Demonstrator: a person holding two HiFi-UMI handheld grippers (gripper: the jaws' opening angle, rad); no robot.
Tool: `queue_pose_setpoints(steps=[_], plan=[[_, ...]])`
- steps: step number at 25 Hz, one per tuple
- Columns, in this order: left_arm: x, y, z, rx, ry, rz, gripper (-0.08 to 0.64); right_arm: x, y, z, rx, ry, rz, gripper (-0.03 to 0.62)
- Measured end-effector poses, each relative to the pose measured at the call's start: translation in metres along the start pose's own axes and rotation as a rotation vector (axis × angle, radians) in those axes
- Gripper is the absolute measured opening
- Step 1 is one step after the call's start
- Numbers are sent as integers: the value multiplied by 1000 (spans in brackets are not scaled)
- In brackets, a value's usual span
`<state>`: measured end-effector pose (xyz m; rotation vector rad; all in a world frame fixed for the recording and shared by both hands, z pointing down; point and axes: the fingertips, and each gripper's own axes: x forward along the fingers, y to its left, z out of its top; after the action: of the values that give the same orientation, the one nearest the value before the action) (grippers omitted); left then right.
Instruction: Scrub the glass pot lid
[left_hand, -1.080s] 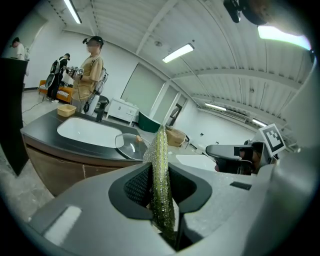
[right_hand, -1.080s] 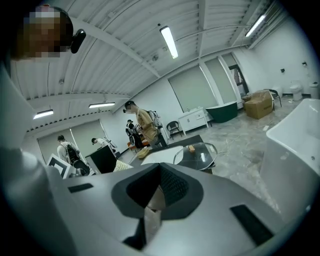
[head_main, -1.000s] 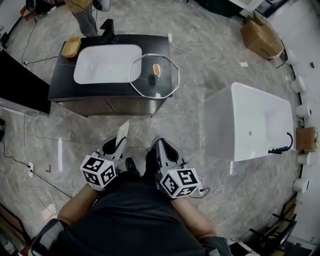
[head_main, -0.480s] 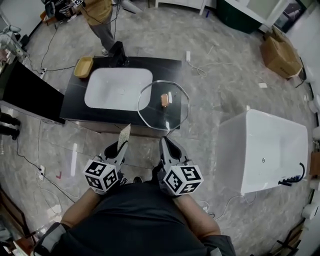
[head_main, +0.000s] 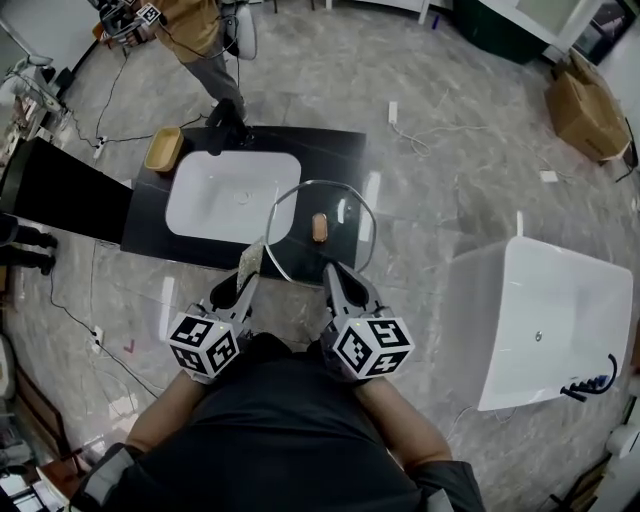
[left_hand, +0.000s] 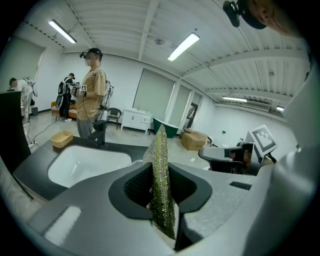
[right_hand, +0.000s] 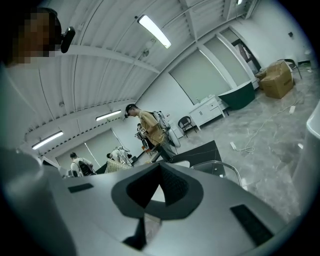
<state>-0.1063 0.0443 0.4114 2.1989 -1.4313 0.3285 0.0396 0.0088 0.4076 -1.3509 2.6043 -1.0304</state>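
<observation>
The glass pot lid (head_main: 296, 250), round with a wooden knob (head_main: 320, 227), lies on the right end of the black counter (head_main: 336, 155), overhanging the front edge. My left gripper (head_main: 244, 281) is shut on a green scrub pad (head_main: 250, 262) that sticks up between its jaws (left_hand: 161, 172); in the head view the pad's tip sits at the lid's near-left rim. My right gripper (head_main: 337, 278) is shut with nothing in it, at the lid's near rim. In the right gripper view the lid (right_hand: 223, 169) shows just past the jaws (right_hand: 160, 167).
A white sink basin (head_main: 232, 195) fills the counter's left half, with a black faucet (head_main: 222, 124) and a wooden tray (head_main: 163, 149) behind it. A person (head_main: 197, 35) stands beyond the counter. A white bathtub (head_main: 540, 315) stands to the right, a cardboard box (head_main: 586, 108) far right.
The counter and lid have come much nearer in the head view. Both grippers now reach the lid's near rim. The left still holds the pad.
</observation>
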Motion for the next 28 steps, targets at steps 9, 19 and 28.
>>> queue_pose_setpoints(steps=[9, 19, 28], plan=[[63, 58, 11, -74, 64, -48, 75, 47, -55, 20, 6, 2, -172, 6], [155, 129, 32, 402, 59, -254, 75, 83, -38, 9, 17, 4, -363, 6], [240, 120, -10, 743, 279, -366, 75, 67, -61, 18, 57, -15, -362, 6]])
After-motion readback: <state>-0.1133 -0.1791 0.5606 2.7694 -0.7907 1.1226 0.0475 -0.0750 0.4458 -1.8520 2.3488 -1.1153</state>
